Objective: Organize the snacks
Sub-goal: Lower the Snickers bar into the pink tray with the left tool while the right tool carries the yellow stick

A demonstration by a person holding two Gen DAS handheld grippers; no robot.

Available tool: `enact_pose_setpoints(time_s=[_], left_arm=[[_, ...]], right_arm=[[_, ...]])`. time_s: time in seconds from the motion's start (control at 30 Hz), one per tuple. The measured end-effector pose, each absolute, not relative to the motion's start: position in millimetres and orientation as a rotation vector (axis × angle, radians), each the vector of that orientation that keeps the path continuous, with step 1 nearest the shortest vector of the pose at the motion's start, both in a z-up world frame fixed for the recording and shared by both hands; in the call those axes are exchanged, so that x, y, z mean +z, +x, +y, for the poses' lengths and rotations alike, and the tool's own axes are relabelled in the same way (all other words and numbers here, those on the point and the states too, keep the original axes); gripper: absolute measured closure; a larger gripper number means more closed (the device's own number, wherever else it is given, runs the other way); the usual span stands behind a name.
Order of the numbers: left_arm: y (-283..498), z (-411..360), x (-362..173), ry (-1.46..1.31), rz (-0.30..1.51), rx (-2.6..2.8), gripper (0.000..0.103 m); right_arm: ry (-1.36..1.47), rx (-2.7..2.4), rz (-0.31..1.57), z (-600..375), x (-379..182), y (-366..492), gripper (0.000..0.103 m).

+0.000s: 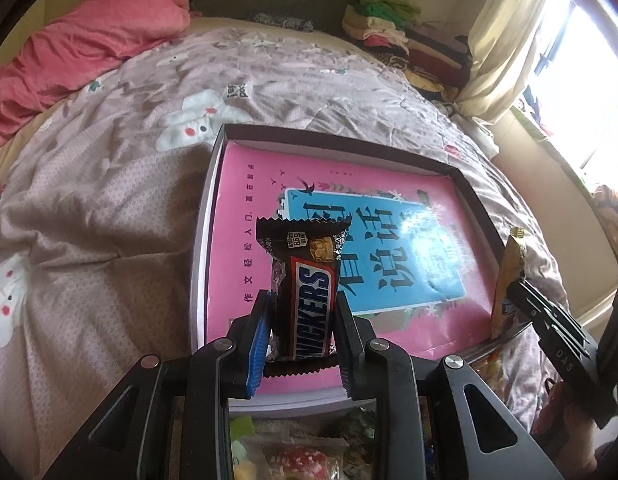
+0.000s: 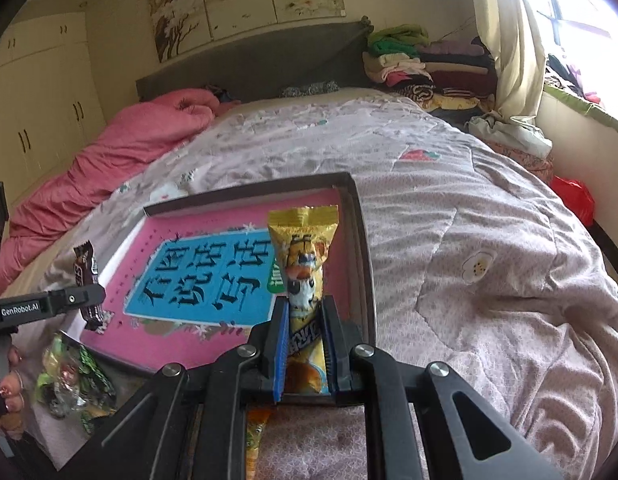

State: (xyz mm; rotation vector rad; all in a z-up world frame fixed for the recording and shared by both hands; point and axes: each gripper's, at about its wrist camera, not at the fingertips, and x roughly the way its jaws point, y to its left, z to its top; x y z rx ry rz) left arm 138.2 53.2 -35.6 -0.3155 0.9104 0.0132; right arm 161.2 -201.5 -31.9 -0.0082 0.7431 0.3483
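Note:
My left gripper (image 1: 301, 320) is shut on a brown Snickers bar (image 1: 307, 280), held upright over the near left part of a shallow dark-rimmed box (image 1: 475, 196) lined with a pink and blue printed sheet. My right gripper (image 2: 305, 320) is shut on a yellow snack packet (image 2: 305, 256) with a cartoon figure, standing up over the box's (image 2: 361, 240) right side. In the left wrist view the yellow packet (image 1: 509, 276) and right gripper show at the right edge. In the right wrist view the Snickers bar (image 2: 87, 276) and left gripper show at the left.
The box lies on a bed with a mauve patterned quilt (image 1: 109, 200). Several loose wrapped snacks (image 2: 75, 380) lie on the quilt in front of the box. A pink duvet (image 1: 89, 44) is bunched at the far left; folded clothes (image 2: 425, 64) and a curtain stand by the window.

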Motion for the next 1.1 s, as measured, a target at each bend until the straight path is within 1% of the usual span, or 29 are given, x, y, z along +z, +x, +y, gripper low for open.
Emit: enact_pose_setpoints(time_s=[0.23, 0.73, 1.0, 1.1], left_arm=[[145, 53, -45, -0.313, 0.955, 0.012, 0.073], [145, 53, -45, -0.297, 0.958, 0.009, 0.073], [144, 61, -46, -0.304, 0.959, 0.028, 0.071], [143, 63, -45, -0.297, 0.955, 0.039, 0.068]], right_arm=[[-0.025, 0.348, 0.762, -200, -39, 162, 0.087], [-0.031, 0.346, 0.777, -200, -42, 159, 0.087], [-0.030, 0.338, 0.774, -202, -41, 158, 0.087], [-0.029, 0.330, 0.768, -204, -39, 157, 0.087]])
